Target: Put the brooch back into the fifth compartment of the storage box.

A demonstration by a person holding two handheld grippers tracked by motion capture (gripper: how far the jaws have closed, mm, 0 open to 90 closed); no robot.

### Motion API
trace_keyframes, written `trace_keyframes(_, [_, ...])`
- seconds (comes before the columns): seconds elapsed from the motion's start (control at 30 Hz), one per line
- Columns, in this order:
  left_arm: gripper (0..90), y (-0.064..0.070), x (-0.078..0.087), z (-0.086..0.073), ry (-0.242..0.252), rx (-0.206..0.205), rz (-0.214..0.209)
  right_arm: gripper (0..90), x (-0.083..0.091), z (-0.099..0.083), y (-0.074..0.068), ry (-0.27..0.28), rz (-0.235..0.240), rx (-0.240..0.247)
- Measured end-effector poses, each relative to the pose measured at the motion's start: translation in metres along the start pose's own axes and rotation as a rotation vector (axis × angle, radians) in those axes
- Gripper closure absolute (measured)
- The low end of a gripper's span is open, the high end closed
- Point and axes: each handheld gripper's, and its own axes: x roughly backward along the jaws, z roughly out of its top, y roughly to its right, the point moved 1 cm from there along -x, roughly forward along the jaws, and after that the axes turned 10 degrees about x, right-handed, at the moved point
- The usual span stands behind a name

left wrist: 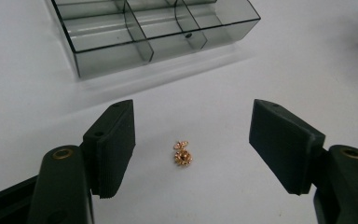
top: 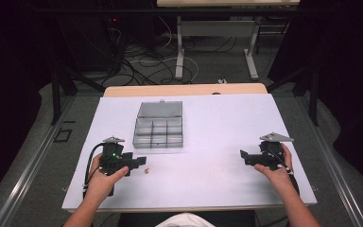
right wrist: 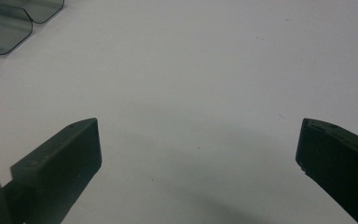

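Presently, taking the clear compartment box [top: 159, 126] as my landmark on the white table [top: 208, 184]:

Item 1. Compartment box, smoky transparent plastic, lid laid open on its far side; it sits toward the table's far left of centre. My left gripper view shows its near row of cells [left wrist: 135, 32]; my right gripper view catches just a rounded corner [right wrist: 2, 28].

Item 2. Small gold charm [top: 146, 169], lying on the table nearer to me than the box, well apart from it. From the high view it is a speck; the left gripper view resolves it as a flower-like piece with a tiny loop [left wrist: 182, 154].

Item 3. My left gripper [top: 139, 161], nearer to me than the box and to its left; jaws spread wide, released, the charm lying between them untouched [left wrist: 186, 149].

Item 4. My right gripper [top: 242, 154], well off to the box's right; jaws likewise spread, holding nothing, bare table between them [right wrist: 198, 154].

Item 5. Beyond the box: wooden table edge [top: 184, 89], floor cables [top: 142, 61], white desk legs [top: 179, 52]. Nothing lies between charm and box.
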Motion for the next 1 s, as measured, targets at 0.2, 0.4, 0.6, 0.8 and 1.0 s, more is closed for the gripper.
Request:
trace_keyframes(0.2, [36.8, 0.001, -0.007, -0.001, -0.046, 0.031, 0.024, 0.0, 0.0, 0.0, 0.0, 0.002, 0.001, 0.002])
trace_keyframes(0.4, [40.8, 0.001, -0.016, -0.003, -0.085, 0.055, 0.043, 0.0, 0.0, 0.0, 0.0, -0.001, 0.0, 0.004])
trace_keyframes(0.6, [46.6, 0.0, -0.024, -0.004, -0.114, 0.074, 0.048, 0.0, 0.0, -0.001, 0.001, -0.002, -0.001, 0.011])
trace_keyframes(0.8, [52.7, -0.001, -0.03, -0.005, -0.144, 0.083, 0.052, 0.0, -0.001, -0.001, 0.0, -0.005, 0.0, 0.005])
trace_keyframes(1.0, [57.8, 0.001, -0.034, -0.005, -0.165, 0.084, 0.072, 0.0, -0.001, -0.001, 0.001, -0.005, -0.003, 0.01])
